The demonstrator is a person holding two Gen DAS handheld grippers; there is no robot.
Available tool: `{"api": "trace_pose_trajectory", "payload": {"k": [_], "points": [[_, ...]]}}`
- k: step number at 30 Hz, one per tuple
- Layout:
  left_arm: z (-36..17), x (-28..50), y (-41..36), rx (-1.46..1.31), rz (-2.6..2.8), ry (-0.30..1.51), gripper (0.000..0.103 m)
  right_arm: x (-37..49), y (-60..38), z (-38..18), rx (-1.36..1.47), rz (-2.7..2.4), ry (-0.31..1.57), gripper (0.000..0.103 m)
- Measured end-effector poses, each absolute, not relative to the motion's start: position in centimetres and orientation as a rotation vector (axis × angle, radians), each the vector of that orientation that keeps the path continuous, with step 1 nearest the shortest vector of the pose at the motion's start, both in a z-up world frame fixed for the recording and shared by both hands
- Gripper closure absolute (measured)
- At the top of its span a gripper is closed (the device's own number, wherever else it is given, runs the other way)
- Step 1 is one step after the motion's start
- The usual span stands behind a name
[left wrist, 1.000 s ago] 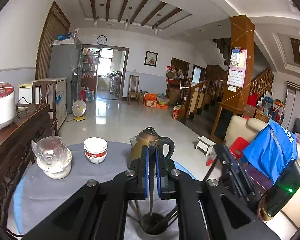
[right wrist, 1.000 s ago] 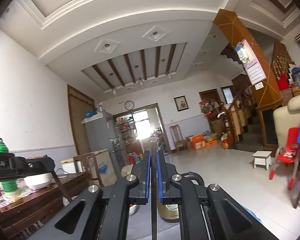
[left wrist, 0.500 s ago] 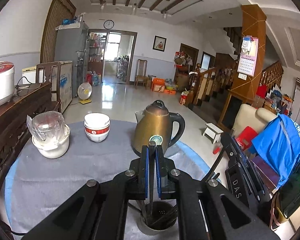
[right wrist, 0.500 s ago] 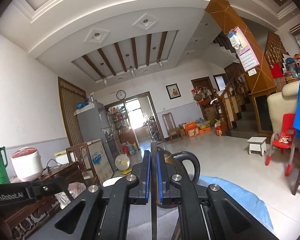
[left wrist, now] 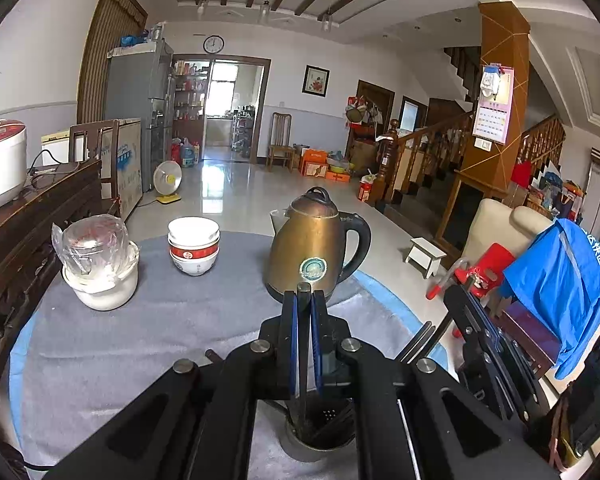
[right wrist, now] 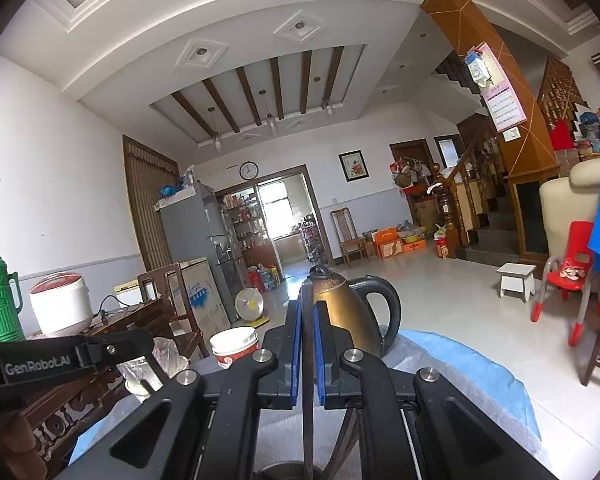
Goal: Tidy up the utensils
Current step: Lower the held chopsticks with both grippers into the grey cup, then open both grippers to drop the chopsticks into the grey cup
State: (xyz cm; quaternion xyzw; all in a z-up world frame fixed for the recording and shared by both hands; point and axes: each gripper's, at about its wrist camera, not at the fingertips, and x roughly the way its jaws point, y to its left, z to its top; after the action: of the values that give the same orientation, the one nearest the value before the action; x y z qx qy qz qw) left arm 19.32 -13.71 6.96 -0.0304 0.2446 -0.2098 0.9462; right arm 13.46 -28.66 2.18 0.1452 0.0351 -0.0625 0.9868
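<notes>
Left hand-held gripper [left wrist: 304,300]: jaws almost together, pinching a thin dark utensil [left wrist: 303,356] that stands upright between the blue pads; its lower end goes down into the holder.
Right hand-held gripper [right wrist: 308,312]: jaws also nearly together, clamped on a second thin dark utensil [right wrist: 308,380], upright, just above the holder's rim at the bottom edge of the right wrist view.
Holder [left wrist: 320,436]: a round metal cup with a perforated wall, on the worktop, directly under the left hand-held gripper; other dark utensils lean inside it.
Kettle [left wrist: 318,248]: brass colour, black handle, behind the holder.
Stacked bowls [left wrist: 194,246]: white with red band, left of the kettle.
White pot [left wrist: 100,276]: holds a jar wrapped in plastic, further left from the kettle.
Worktop [left wrist: 112,344]: covered by grey cloth over blue.
</notes>
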Motion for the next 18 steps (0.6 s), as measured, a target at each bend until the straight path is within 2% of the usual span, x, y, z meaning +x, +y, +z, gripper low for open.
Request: {"api": "trace_pose_trajectory", "payload": {"k": [18], "points": [[4.9,17.5,-12.0,-0.011,-0.439,0.548,0.095,11.5,-27.4,0.8,0.26,-0.068,0.135,0.096]]}}
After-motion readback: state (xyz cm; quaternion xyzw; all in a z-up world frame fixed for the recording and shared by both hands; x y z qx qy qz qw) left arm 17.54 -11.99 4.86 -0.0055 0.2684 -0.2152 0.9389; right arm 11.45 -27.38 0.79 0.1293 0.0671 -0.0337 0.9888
